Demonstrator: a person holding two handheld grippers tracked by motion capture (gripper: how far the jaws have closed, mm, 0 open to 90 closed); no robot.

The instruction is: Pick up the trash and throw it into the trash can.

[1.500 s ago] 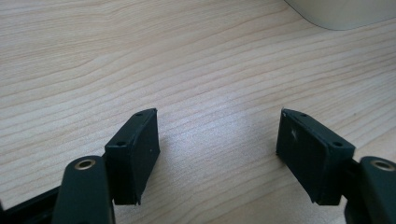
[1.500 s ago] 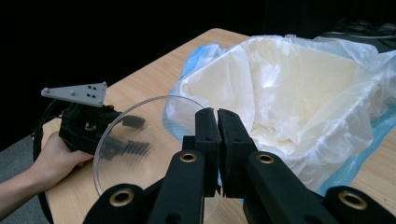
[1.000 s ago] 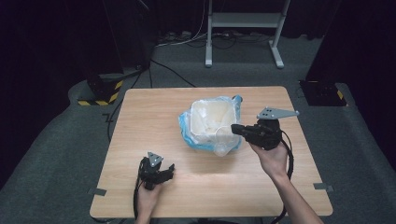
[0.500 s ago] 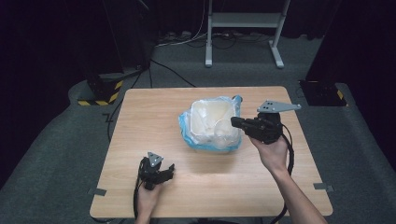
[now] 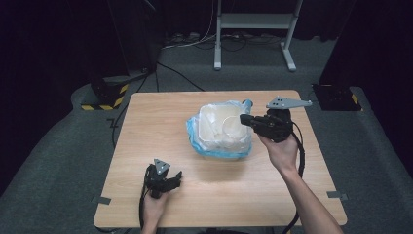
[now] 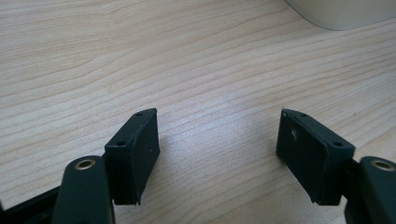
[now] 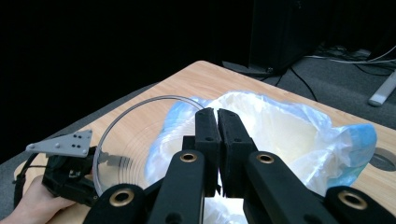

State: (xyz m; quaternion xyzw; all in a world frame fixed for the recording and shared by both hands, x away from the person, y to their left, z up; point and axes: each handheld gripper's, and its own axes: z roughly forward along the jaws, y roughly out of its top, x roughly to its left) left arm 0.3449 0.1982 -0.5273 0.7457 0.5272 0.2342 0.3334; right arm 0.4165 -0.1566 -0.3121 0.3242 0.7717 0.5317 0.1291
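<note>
One clear round lid (image 7: 122,140), thin and see-through, stands on edge, pinched by the closed right tongs (image 5: 242,119) over one white tub (image 5: 221,127) in a blue-tinted plastic bag (image 5: 195,135), mid counter (image 5: 146,122). Left tongs (image 6: 217,142) gape wide, empty, low over bare counter near the front edge.

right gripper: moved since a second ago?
Yes, slightly. In the high view the right gripper has shifted toward the table's far edge, over the blue-and-white bag, jaws shut on a clear disc. The left gripper has stayed put.
</note>
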